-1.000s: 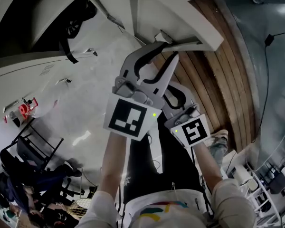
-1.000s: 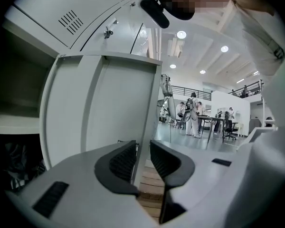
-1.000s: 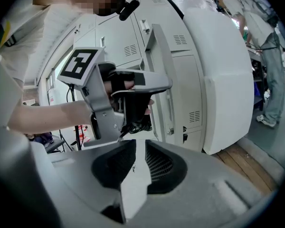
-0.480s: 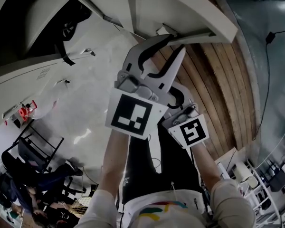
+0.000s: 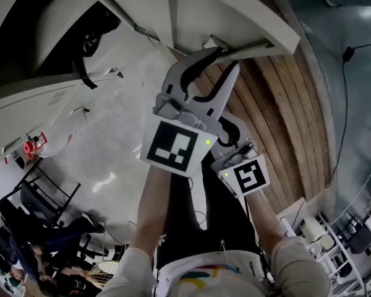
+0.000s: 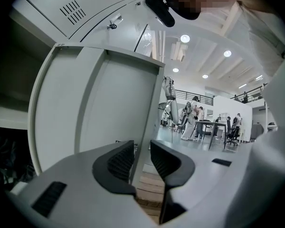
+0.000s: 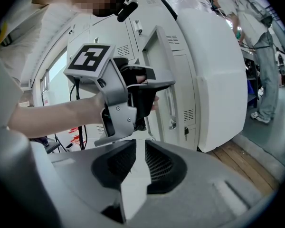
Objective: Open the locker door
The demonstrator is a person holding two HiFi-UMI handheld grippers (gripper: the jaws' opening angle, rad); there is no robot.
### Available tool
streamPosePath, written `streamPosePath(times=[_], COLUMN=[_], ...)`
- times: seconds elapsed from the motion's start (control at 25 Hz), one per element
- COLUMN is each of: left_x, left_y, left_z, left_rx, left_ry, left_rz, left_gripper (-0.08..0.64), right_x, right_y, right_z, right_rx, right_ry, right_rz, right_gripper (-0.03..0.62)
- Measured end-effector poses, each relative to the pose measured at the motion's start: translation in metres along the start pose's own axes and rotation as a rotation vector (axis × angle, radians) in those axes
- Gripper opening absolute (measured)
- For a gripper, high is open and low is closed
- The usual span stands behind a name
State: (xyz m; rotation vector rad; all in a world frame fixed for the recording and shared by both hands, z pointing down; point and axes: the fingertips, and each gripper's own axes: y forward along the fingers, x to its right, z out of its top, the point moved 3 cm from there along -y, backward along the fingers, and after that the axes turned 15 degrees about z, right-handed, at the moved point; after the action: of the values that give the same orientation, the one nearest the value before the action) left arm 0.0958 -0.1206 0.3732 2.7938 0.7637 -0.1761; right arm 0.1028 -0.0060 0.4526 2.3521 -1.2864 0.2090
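Note:
The white locker door (image 5: 235, 11) stands partly swung out from the locker bank. My left gripper (image 5: 219, 57) reaches up to the door's free edge. In the left gripper view the door's inner face (image 6: 95, 108) fills the left, and its thin edge runs down between the ribbed pads of my left gripper (image 6: 141, 158), which is shut on it. The right gripper view shows that same left gripper (image 7: 154, 87) clamped on the door edge. My right gripper (image 5: 234, 127) hangs lower and behind, away from the door. Its jaws (image 7: 138, 158) stand a narrow gap apart with nothing between them.
A dark open compartment (image 5: 55, 30) lies left of the door. Wooden floor boards (image 5: 278, 116) run under the lockers, with pale polished floor (image 5: 111, 135) beside them. Chairs and people (image 5: 43, 209) are at the lower left. A person (image 7: 261, 56) stands at the right, near closed lockers with a key (image 7: 186, 129).
Both grippers keep their places, the left still on the door's edge. Only the head view has shifted a little.

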Motion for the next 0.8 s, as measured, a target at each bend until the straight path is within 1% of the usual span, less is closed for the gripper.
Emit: streamPosePath(times=[0.08,0.24,0.4,0.56,0.72,0.8], left_x=[0.0,0.004,0.003,0.001,0.001,0.001], left_y=[0.0,0.001,0.0,-0.005,-0.013,-0.018], left_z=[0.0,0.003,0.005,0.01,0.014,0.015], left_rx=[-0.004,0.006,0.003,0.016,0.014,0.02], left_ry=[-0.007,0.007,-0.036,-0.015,0.017,0.003], left_rz=[0.003,0.009,0.0,0.013,0.023,0.02], left_gripper=[0.1,0.1,0.109,0.123,0.127,0.127], right_x=[0.0,0.0,0.0,-0.001,0.0,-0.001], right_y=[-0.002,-0.007,-0.009,-0.011,-0.013,-0.012], right_z=[-0.001,-0.001,-0.002,0.001,0.009,0.012], right_rx=[0.003,0.009,0.008,0.004,0.003,0.004], right_ry=[0.002,-0.008,-0.013,-0.012,-0.054,-0.059], right_rz=[-0.004,-0.005,-0.004,0.001,0.005,0.008], right_gripper=[0.055,0.055,0.055,0.055,0.055,0.055])
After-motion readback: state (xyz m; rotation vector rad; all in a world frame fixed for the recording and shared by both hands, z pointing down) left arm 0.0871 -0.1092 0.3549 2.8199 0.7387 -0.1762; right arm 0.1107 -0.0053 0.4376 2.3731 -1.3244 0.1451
